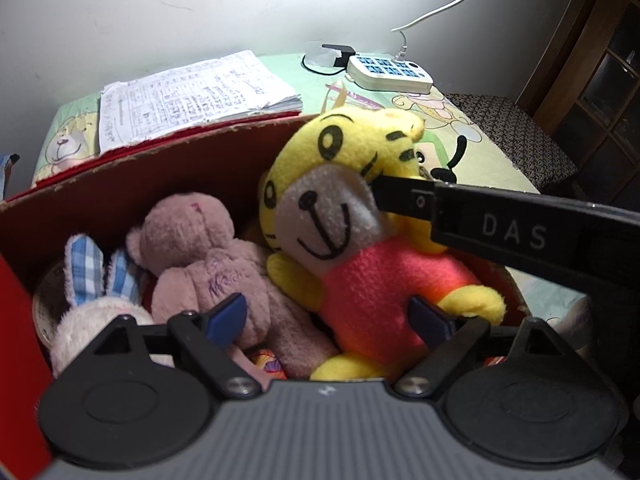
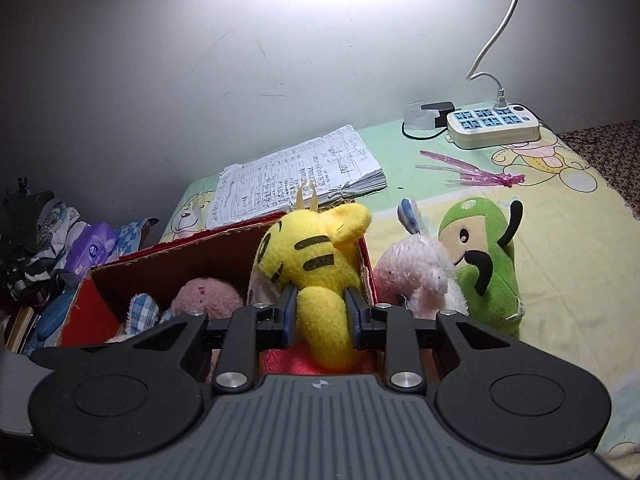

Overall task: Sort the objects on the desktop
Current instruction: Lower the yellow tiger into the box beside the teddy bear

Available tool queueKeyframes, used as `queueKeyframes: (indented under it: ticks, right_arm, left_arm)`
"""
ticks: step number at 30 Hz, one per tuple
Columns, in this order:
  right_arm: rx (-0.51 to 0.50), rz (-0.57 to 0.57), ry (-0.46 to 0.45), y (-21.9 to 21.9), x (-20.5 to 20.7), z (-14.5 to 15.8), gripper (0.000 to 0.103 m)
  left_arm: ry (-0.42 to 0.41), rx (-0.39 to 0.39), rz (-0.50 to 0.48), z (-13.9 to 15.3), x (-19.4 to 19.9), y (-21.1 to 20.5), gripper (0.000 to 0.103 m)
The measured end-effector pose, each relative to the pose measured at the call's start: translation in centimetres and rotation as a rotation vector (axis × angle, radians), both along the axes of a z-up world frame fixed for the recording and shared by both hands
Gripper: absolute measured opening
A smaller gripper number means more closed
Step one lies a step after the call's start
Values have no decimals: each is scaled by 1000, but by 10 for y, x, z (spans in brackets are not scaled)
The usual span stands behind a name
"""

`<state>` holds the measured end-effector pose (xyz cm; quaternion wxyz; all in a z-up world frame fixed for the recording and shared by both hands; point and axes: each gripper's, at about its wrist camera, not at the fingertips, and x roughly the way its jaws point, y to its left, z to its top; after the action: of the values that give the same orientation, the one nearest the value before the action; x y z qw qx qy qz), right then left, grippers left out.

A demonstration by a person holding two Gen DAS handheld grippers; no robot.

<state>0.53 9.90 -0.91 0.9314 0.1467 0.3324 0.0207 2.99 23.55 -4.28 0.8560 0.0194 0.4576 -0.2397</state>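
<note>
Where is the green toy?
In the right wrist view, the green toy stands on the table, right of the red box, beside a fluffy pink plush.

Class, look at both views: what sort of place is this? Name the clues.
Probably a home bedroom or child's room: soft toys in a red cardboard box, a cartoon-print sheet, handwritten papers.

My right gripper [image 2: 320, 314] is matt black plastic with bright metal screws, pads pressing fuzzy yellow plush on the tiger toy [image 2: 316, 264]. The box [image 1: 132, 184] is rough brown cardboard, frayed along its red rim. The bear [image 1: 208, 256] is nubby pink fleece. Handwritten paper [image 2: 296, 176] lies stacked on the smooth printed tablecloth [image 2: 560, 248]; the power strip [image 2: 494, 128] is glossy plastic.
</note>
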Motion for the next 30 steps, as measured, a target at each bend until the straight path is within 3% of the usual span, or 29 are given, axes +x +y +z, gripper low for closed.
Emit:
queueKeyframes:
  ticks: [5, 30]
  right_arm:
    - [36, -2, -5, -7, -2, -2, 29]
    - [-6, 77, -68, -11, -12, -10, 29]
  left_arm:
    - [7, 21, 22, 0, 0, -3, 95]
    - [22, 122, 163, 1, -8, -13, 103]
